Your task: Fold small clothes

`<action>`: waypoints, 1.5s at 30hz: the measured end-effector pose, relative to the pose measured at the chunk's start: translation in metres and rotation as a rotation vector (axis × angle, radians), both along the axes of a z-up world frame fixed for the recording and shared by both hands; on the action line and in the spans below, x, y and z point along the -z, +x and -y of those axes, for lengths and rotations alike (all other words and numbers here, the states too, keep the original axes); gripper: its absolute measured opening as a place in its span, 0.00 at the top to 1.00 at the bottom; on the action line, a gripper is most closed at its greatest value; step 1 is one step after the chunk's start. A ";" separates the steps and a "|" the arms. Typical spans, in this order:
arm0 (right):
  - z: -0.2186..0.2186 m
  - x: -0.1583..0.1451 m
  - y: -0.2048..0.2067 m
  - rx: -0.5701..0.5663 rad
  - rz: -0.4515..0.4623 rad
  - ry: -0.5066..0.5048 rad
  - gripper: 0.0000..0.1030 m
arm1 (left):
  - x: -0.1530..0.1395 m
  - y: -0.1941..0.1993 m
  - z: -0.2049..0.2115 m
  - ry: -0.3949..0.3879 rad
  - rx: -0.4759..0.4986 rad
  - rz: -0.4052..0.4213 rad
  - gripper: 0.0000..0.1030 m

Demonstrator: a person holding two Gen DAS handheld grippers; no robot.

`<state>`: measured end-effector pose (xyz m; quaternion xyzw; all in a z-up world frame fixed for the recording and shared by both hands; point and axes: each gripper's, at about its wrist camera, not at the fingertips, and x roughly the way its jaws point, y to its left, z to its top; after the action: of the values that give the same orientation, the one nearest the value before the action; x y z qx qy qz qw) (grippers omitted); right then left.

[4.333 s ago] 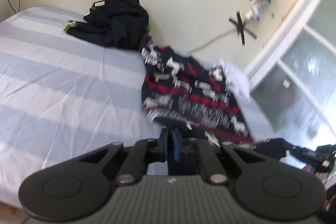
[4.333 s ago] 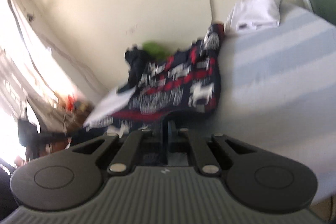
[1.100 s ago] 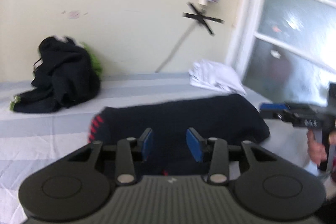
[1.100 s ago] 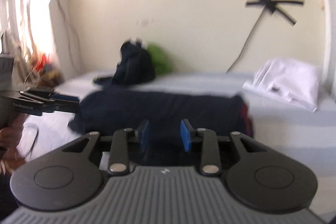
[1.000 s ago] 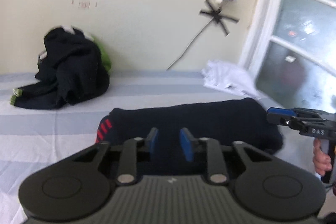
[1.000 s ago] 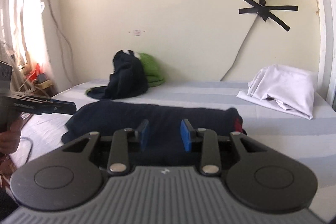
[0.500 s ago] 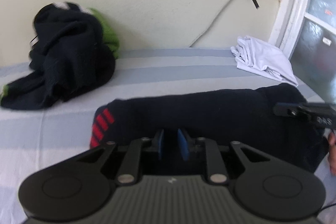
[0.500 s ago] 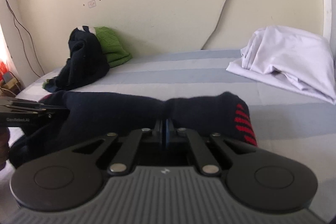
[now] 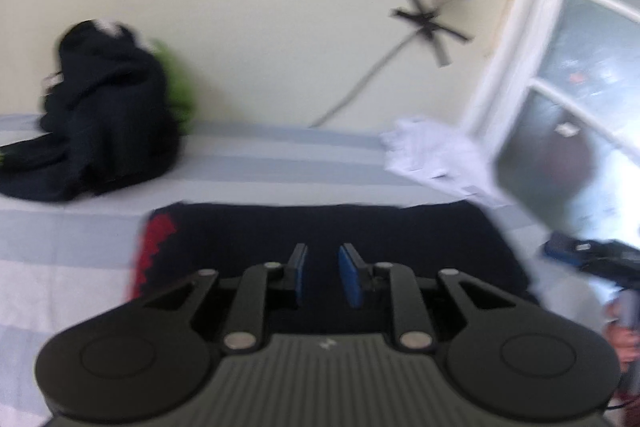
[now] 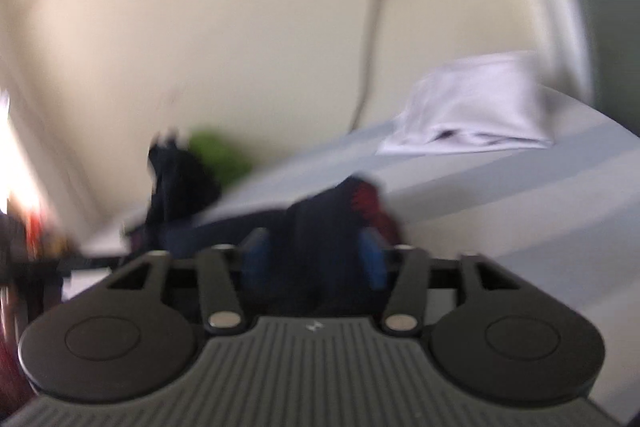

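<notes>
A dark navy garment with red marks at its end (image 9: 320, 227) lies folded in a long band across the striped bed sheet (image 9: 60, 267). My left gripper (image 9: 323, 277) is open just above its near edge, nothing between the blue pads. In the blurred right wrist view the same garment (image 10: 320, 223) lies in front of my right gripper (image 10: 314, 259), which is open wide with the cloth between and beyond the pads. The right gripper also shows at the right edge of the left wrist view (image 9: 592, 259).
A black and green clothes pile (image 9: 104, 131) sits against the wall at the back left. A white folded cloth (image 9: 432, 155) lies at the back right by the window frame. A cable and taped power strip (image 9: 432, 23) hang on the wall.
Both grippers were shut on the garment's near edge half a second ago and have opened. Both have tilted up and pulled back; the right view is swinging and blurred.
</notes>
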<state>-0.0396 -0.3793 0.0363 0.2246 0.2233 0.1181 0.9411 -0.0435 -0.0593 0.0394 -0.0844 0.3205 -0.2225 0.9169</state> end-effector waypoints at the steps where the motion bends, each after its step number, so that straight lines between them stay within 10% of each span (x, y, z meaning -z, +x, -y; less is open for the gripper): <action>1: 0.011 0.003 -0.003 0.033 -0.021 0.064 0.36 | -0.001 0.001 0.006 -0.023 0.033 -0.011 0.82; 11: 0.018 0.046 0.024 0.027 -0.247 0.258 0.36 | 0.052 0.030 0.045 -0.013 0.119 -0.182 0.94; 14: 0.006 0.047 0.037 -0.008 -0.296 0.253 0.68 | 0.054 0.032 0.038 -0.051 0.112 -0.215 0.95; 18: -0.006 0.022 0.040 -0.101 -0.273 0.383 0.75 | 0.050 0.026 0.040 -0.019 0.119 -0.202 0.95; 26: -0.133 -0.072 0.050 -0.408 -0.095 0.051 0.77 | 0.017 -0.010 -0.040 -0.203 0.020 -0.070 0.75; 35: -0.275 -0.023 0.094 -0.643 -0.235 -0.185 0.78 | -0.013 -0.054 -0.162 -0.238 -0.320 0.030 0.69; 37: -0.296 -0.011 0.103 -0.691 -0.262 -0.193 0.93 | -0.017 -0.056 -0.163 -0.249 -0.314 0.054 0.66; 45: -0.311 -0.005 0.093 -0.778 -0.184 -0.262 0.92 | -0.026 -0.041 -0.117 -0.203 -0.183 0.115 0.50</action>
<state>0.0537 -0.0683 0.0417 0.0115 0.3876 0.4147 0.8232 -0.0843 0.0579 0.0650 -0.1928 0.2343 -0.1735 0.9369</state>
